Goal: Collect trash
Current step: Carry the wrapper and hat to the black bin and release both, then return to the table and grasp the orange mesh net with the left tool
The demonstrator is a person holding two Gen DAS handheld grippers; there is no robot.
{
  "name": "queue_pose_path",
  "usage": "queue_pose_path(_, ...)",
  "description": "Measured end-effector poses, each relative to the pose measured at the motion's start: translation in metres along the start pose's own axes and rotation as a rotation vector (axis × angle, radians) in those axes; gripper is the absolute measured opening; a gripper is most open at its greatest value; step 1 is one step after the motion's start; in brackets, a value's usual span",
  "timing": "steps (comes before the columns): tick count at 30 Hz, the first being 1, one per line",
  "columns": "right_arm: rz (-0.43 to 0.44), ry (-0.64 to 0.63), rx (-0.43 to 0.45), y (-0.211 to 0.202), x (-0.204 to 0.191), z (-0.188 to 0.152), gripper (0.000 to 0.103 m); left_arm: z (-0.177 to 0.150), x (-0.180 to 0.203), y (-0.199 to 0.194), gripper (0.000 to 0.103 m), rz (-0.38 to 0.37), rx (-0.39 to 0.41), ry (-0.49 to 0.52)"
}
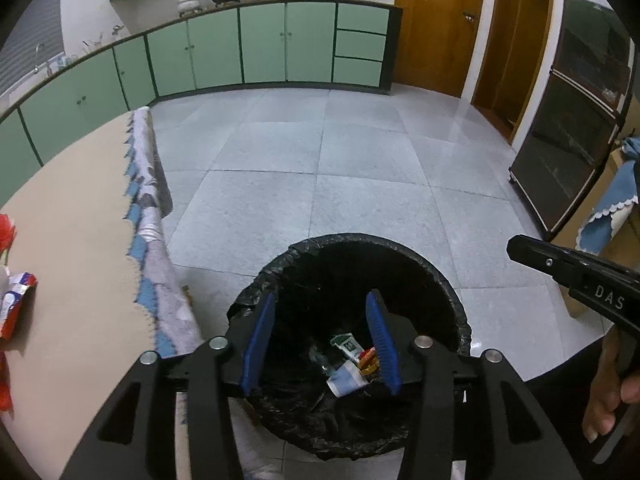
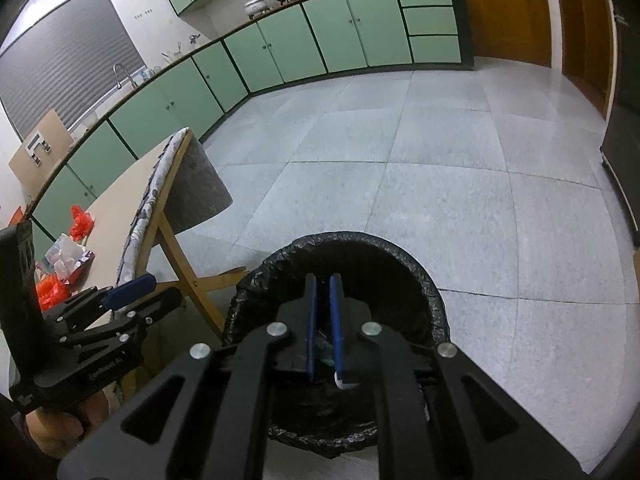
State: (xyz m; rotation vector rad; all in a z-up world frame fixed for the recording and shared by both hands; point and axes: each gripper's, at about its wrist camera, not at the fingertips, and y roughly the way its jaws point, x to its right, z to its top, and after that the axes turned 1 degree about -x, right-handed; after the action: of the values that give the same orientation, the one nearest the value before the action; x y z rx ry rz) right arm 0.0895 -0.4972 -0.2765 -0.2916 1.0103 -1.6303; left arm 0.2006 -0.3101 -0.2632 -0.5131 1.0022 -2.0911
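Note:
A round bin with a black liner [image 1: 436, 276] stands on the floor beside the table; it also shows in the right wrist view [image 2: 432, 300]. Inside lie a paper cup [image 1: 346, 378], a green-white tube [image 1: 349, 346] and an orange wrapper [image 1: 367, 360]. My left gripper [image 1: 320, 312] is open and empty above the bin's mouth. My right gripper [image 2: 325, 292] is shut with nothing between its pads, also over the bin. More trash lies on the table: red plastic [image 2: 82, 222], crumpled tissue [image 2: 64, 256] and a red-white wrapper [image 1: 16, 300].
The table [image 1: 76, 216] with a patterned cloth edge [image 1: 148, 216] stands left of the bin. Green cabinets [image 1: 264, 44] line the far wall. A dark glass cabinet [image 1: 568, 136] stands at the right. Grey tiled floor [image 1: 320, 152] lies beyond the bin.

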Motion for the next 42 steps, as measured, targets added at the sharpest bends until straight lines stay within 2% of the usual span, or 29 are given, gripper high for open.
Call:
queue_pose_path(1,0.002,-0.004,0.005,-0.003,-0.002,0.000,0.014,-0.001,-0.002,-0.004,0.052,0.008,0.007,-0.004)
queue_pose_path(9,0.042,-0.066,0.033,-0.022,-0.037,0.003,0.015,-0.018,-0.042,-0.058,0.056,0.070,0.088,-0.079)
queue_pose_path(11,0.062,-0.091,0.042,-0.028,-0.052,0.004,0.017,-0.024,-0.055,-0.072,0.060,0.094,0.108,-0.100)
queue_pose_path(15,0.122,-0.151,0.054,-0.039,-0.091,0.006,0.024,-0.041,-0.088,-0.107,0.063,0.171,0.151,-0.147)
queue_pose_path(18,0.174,-0.204,0.052,-0.041,-0.125,0.004,0.029,-0.056,-0.118,-0.136,0.070,0.236,0.186,-0.203)
queue_pose_path(25,0.285,-0.326,0.018,-0.033,-0.208,-0.010,0.031,-0.104,-0.204,-0.198,0.073,0.413,0.260,-0.360)
queue_pose_path(29,0.340,-0.380,0.003,-0.028,-0.250,-0.018,0.031,-0.127,-0.251,-0.223,0.074,0.482,0.288,-0.448)
queue_pose_path(34,0.383,-0.427,-0.015,-0.023,-0.290,-0.022,0.031,-0.143,-0.292,-0.231,0.074,0.526,0.297,-0.503)
queue_pose_path(42,0.398,-0.478,-0.046,-0.009,-0.332,-0.029,0.031,-0.148,-0.326,-0.199,0.074,0.508,0.257,-0.527)
